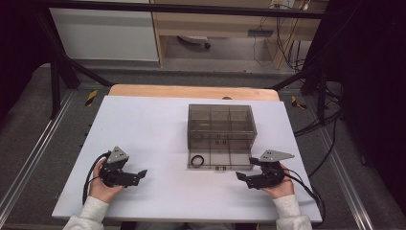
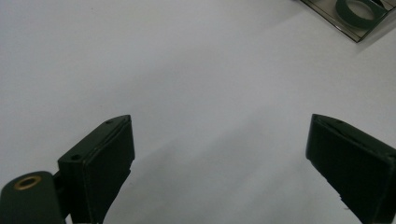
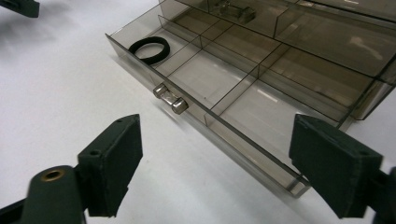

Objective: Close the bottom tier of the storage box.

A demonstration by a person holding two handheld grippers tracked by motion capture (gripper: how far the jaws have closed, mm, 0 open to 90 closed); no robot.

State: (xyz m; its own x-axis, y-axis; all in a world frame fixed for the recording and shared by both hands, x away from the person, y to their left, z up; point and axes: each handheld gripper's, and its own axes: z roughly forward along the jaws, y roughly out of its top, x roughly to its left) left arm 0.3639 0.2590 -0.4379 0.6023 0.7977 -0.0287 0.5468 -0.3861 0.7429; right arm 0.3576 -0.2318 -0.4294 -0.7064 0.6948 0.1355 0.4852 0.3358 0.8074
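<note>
In the open drawer (image 3: 219, 88), a black ring (image 3: 149, 49); no legible writing.

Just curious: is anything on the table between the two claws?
No. In the high view, bare white table lies between the left claw and right claw.

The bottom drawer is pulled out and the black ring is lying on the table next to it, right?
Not quite. The bottom drawer is pulled out, but the black ring lies inside it, in an end compartment, not on the table. The right gripper view shows this.
</note>
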